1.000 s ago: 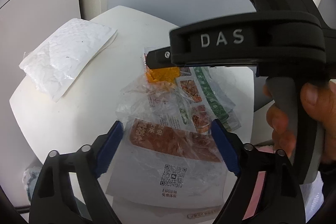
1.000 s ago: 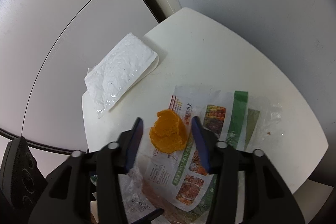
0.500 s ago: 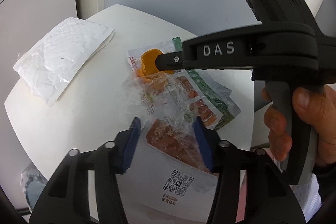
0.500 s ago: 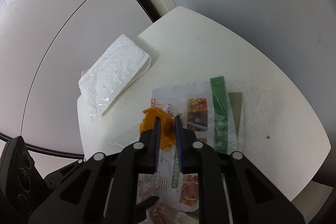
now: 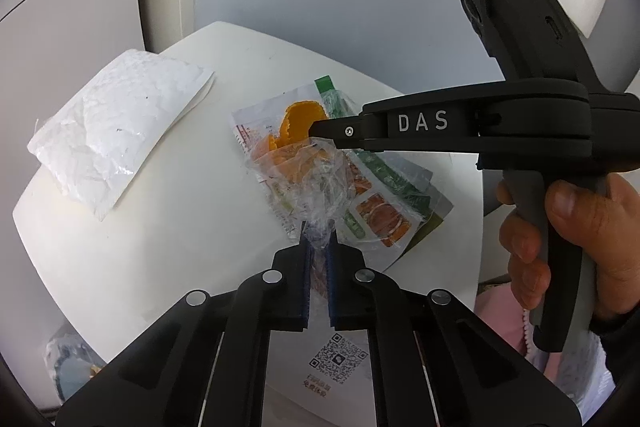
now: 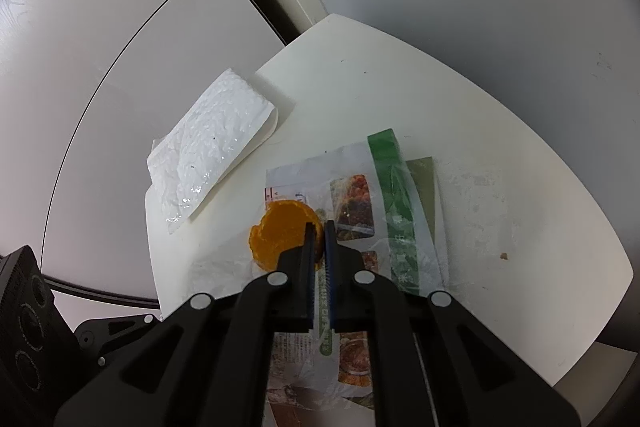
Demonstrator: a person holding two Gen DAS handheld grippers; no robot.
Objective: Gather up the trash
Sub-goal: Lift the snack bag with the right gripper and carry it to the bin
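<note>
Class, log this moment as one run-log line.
left gripper: shut on clear plastic wrap | right gripper: shut on orange peel | table

My right tongs [image 6: 318, 227] pinch the orange peel [image 6: 280, 237] – curled, lifted off the flyer [image 6: 352, 203]. My left tongs [image 5: 318, 247] clamp crumpled clear plastic wrap [image 5: 316, 183] – bunched above that printed, creased flyer.

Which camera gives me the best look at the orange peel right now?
The right wrist view: the orange peel lies nearly whole beside the right gripper, shut on its edge. In the left wrist view, the peel is partly hidden by crumpled clear plastic and the right gripper's finger.
</note>
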